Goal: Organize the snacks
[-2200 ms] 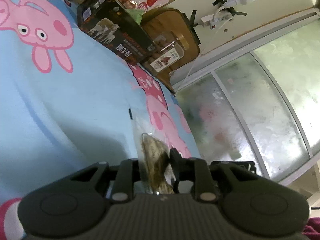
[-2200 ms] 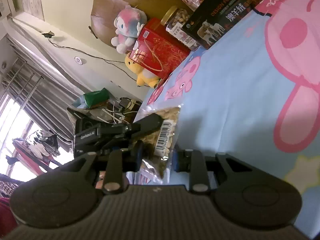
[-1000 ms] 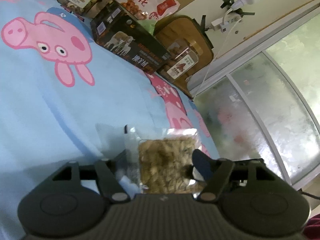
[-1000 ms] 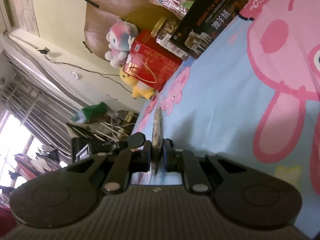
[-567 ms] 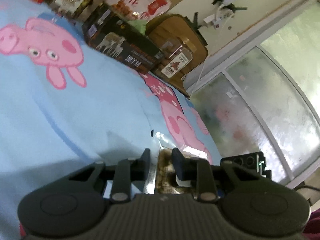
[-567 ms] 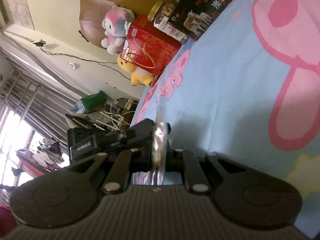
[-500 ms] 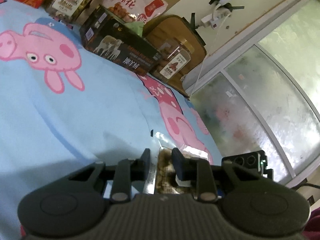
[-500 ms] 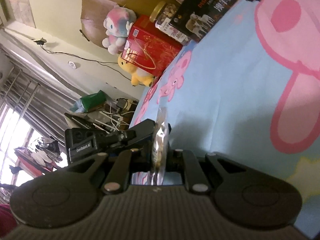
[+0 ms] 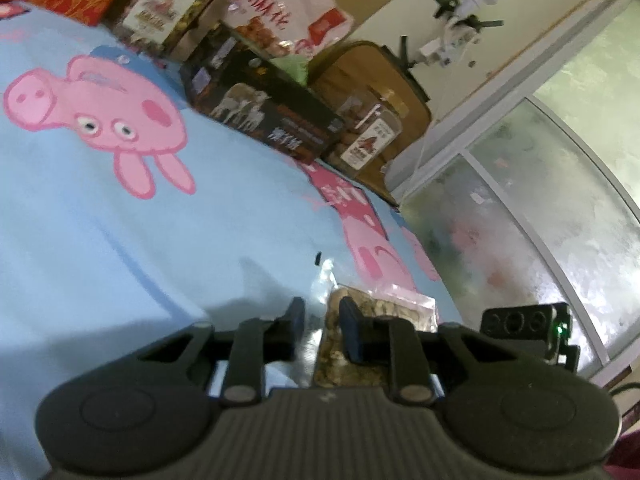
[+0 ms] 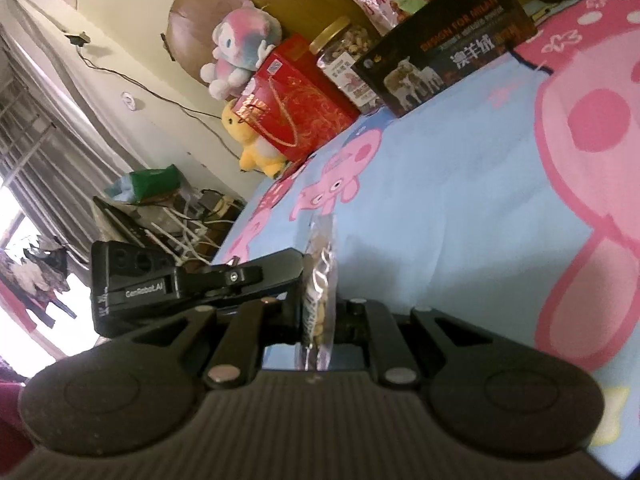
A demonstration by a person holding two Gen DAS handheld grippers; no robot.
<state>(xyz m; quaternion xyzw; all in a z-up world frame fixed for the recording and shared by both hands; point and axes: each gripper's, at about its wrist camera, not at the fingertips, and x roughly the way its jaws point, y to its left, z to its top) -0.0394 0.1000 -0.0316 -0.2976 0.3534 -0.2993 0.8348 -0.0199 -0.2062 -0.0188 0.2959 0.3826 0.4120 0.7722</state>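
**Both grippers meet on one snack packet**

The right gripper [image 10: 318,300], low centre, has its jaws closed on the clear snack packet [image 10: 320,280], held edge-on. The left gripper [image 9: 322,322], bottom centre, has narrow jaws around the same packet's edge; whether they pinch it I cannot tell. Beyond lies the pig-print sheet [image 9: 120,220]; a black box [image 9: 260,114] and jars sit upper centre.

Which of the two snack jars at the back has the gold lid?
The glass nut jar between the red gift box and black box; the other's lid isn't visible.
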